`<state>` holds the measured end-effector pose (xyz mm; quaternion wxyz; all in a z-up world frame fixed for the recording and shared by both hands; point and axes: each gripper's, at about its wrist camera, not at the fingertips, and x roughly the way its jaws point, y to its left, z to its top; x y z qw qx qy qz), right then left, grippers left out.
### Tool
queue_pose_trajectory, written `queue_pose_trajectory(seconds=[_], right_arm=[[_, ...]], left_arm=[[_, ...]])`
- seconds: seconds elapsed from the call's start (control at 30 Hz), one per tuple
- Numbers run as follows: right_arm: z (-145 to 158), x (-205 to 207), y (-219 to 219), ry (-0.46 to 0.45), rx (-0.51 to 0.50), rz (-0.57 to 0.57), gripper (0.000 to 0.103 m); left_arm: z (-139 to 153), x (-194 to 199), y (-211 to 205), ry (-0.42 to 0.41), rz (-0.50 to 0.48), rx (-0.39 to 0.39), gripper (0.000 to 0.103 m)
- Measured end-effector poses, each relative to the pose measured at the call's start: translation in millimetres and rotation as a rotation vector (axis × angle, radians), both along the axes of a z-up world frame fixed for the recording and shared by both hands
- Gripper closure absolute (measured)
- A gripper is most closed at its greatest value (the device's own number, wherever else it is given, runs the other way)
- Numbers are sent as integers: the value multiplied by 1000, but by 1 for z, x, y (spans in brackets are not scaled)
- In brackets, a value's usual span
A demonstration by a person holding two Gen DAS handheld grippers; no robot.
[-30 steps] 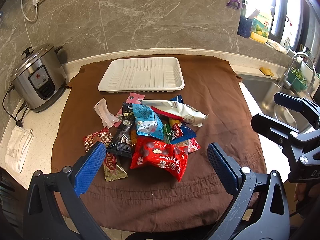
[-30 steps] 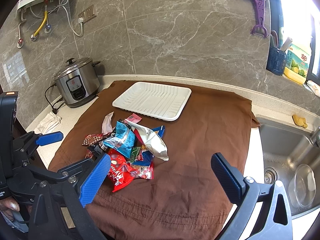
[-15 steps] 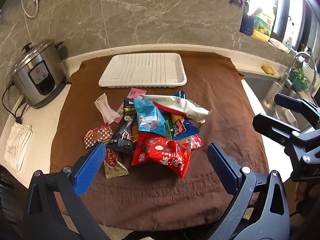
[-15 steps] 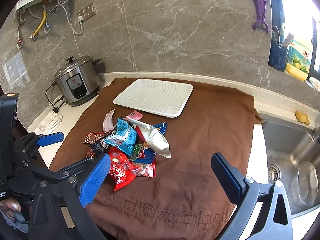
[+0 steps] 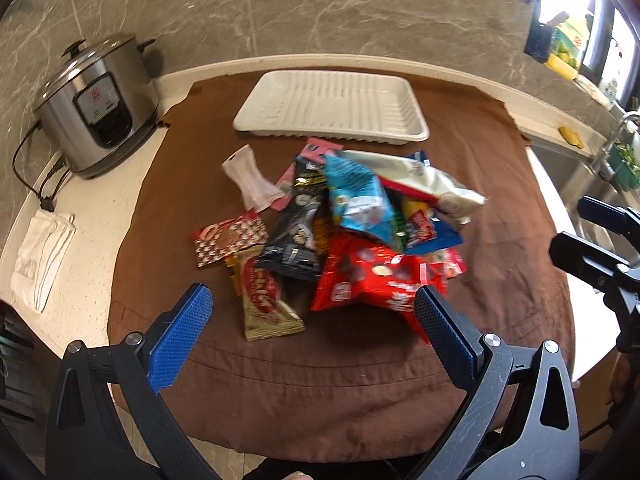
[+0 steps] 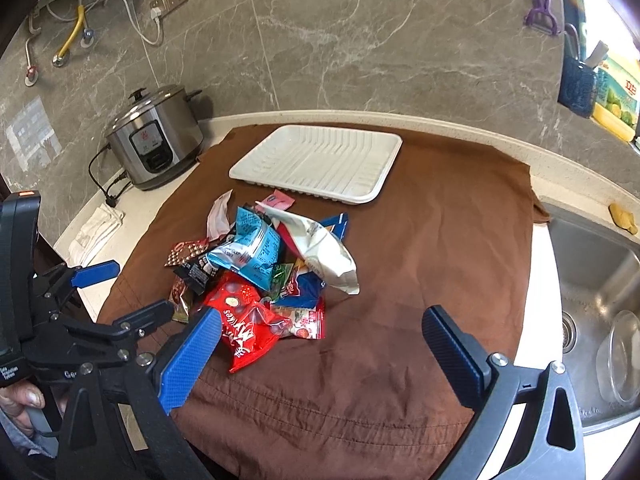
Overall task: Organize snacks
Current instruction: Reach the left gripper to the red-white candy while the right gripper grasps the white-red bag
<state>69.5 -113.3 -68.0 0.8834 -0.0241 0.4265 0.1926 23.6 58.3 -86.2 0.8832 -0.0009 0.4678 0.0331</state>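
Note:
A heap of snack packets [image 5: 340,232] [image 6: 264,272] lies mid-cloth: a red bag [image 5: 372,280] at the front, a light-blue bag [image 5: 356,196], a white bag [image 5: 424,180], a black packet [image 5: 296,232] and a gold-red bar [image 5: 264,304]. Behind the heap sits a white ribbed tray [image 5: 332,108] [image 6: 320,160] with nothing in it. My left gripper [image 5: 312,320] is open just short of the heap, its right pad over the red bag's corner. My right gripper [image 6: 324,344] hangs open in front of the heap, holding nothing.
A brown cloth [image 5: 360,380] [image 6: 440,248] covers the counter. A steel rice cooker [image 5: 96,108] [image 6: 156,136] with its cord stands at the left, a folded white towel [image 5: 40,256] beside it. A sink [image 6: 600,304] with a clear bowl lies to the right.
Both grippers have moved forward and lower toward the snack heap, which now looms larger. The left gripper has shifted left. The packets and the tray have not moved.

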Motion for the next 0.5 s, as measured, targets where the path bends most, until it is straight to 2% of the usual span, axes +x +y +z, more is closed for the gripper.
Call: queue_pose_trajectory(seconds=[0.37, 0.5], right_arm=[[-12, 30, 23, 20, -70, 29, 1], [-16, 44, 33, 22, -99, 38, 1]], left_arm=[[-27, 32, 61, 50, 69, -5, 0], [-34, 48, 85, 57, 76, 18, 0]])
